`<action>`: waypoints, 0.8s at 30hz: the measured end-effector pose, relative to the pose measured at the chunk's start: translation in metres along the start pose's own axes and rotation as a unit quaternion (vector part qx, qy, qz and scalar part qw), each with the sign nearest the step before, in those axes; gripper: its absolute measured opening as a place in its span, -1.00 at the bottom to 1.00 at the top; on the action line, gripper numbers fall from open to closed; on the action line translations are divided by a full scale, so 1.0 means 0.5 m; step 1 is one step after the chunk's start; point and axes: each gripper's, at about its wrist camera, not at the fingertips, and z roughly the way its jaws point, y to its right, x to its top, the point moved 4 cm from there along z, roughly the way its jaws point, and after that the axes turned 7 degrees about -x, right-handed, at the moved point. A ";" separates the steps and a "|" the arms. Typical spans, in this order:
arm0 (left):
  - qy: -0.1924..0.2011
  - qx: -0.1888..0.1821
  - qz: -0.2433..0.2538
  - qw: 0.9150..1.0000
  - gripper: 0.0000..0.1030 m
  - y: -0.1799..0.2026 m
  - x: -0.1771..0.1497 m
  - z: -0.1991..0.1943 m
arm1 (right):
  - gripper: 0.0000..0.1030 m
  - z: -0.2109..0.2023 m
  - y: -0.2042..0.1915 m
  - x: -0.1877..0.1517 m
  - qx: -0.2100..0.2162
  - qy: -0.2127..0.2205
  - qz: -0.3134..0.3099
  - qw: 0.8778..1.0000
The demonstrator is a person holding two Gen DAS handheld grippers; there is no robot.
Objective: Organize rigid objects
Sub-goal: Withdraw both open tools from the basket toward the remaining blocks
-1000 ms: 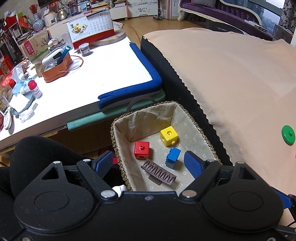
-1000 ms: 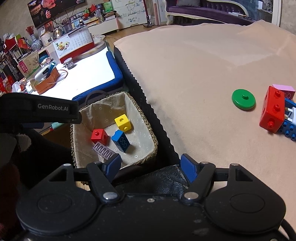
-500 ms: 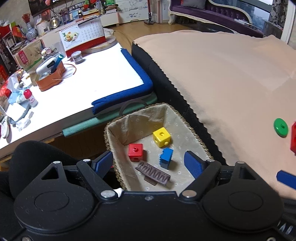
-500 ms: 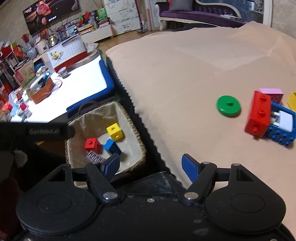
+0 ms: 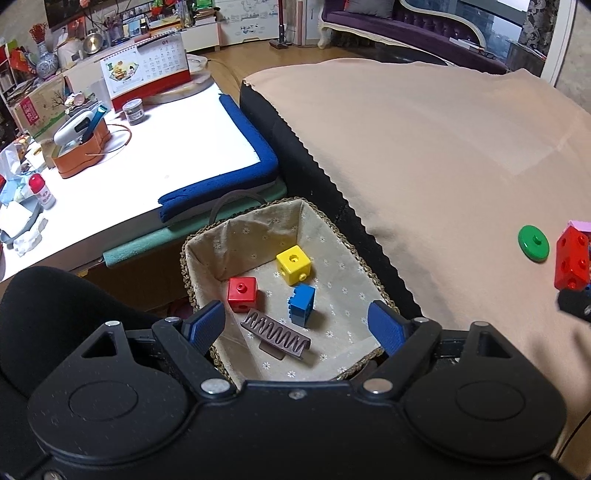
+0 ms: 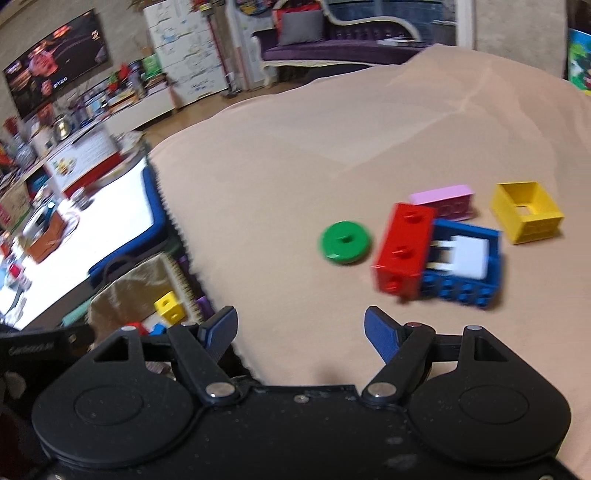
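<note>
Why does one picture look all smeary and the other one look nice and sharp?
Right wrist view: smeared with motion blur, so the green ring and red block have fuzzy edges. Left wrist view: crisp, basket clear. Both curve at the edges from the fisheye lens.

We are looking across a wooden floor [image 5: 236, 62] toward a purple sofa [image 5: 417, 26] at the far wall. A television [image 6: 55, 88] is glowing far left, and a cluttered white table [image 5: 155, 155] is standing left of a beige-covered surface [image 5: 424, 147].
</note>
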 end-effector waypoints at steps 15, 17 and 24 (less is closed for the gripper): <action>-0.014 -0.011 0.087 0.996 0.57 0.113 -0.027 0.019 | 0.49 -0.007 0.295 0.021 -0.090 0.019 0.105 0.990; -0.018 -0.028 0.094 0.995 0.57 0.140 -0.028 0.025 | 0.49 -0.011 0.340 0.022 -0.103 0.022 0.121 0.987; -0.029 -0.061 0.134 0.989 0.57 0.267 -0.025 0.049 | 0.50 -0.009 0.445 0.032 -0.129 0.032 0.160 0.978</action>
